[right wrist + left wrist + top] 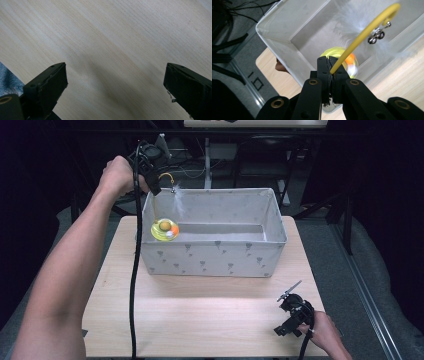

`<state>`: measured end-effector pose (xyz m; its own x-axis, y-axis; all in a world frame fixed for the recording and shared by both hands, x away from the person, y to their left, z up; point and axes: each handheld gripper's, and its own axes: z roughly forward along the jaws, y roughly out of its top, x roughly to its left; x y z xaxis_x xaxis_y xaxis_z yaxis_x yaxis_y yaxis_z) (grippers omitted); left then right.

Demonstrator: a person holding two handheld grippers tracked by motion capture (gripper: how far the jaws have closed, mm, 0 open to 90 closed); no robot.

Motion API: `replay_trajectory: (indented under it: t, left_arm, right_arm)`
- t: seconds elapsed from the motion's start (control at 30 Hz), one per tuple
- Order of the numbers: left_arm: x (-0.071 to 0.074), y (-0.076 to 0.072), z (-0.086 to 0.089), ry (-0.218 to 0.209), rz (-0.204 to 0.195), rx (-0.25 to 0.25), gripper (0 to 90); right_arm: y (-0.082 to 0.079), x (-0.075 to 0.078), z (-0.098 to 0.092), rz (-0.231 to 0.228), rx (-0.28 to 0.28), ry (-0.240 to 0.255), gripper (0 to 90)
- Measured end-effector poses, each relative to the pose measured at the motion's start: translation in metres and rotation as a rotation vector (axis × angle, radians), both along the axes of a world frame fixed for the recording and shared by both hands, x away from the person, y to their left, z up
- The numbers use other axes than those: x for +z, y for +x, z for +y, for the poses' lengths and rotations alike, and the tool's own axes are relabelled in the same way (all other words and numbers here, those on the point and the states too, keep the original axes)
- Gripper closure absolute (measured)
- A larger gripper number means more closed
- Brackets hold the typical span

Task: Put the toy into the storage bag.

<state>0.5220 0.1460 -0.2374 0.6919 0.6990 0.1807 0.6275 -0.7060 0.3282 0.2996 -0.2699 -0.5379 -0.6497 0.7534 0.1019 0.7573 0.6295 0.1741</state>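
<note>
At the upper left of the high view, the left gripper [156, 184] has its jaws clamped tight on the thin yellow wand [362, 35] of a cat toy [165, 229], whose round yellow base with an orange ball hangs straight below, inside the left end of the grey fabric bin [220, 257]. The wand's long axis runs up and away from the jaws, then curls over (a small metal bell and a wispy white feather [178, 202] dangle from that hook). Since the base sits directly beneath the grip, lowering seems the natural move. Low at the right, the right gripper [292, 312] rests over the pale wooden table [200, 320], jaws spread wide, holding nothing.
</note>
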Motion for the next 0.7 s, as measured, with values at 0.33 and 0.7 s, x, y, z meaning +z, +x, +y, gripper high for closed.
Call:
replay_trajectory:
  t: [0.33,0.7]
  left_arm:
    - [-0.023,0.006,0.004,0.013,0.032,-0.004,87.9]
    - [-0.045,0.006,0.010,0.008,0.060,0.005,87.9]
  right_arm:
    - [0.000,-0.001,0.000,0.003,0.002,0.000,4.6]
    - [-0.002,-0.002,0.001,-0.001,-0.006,0.001,4.6]
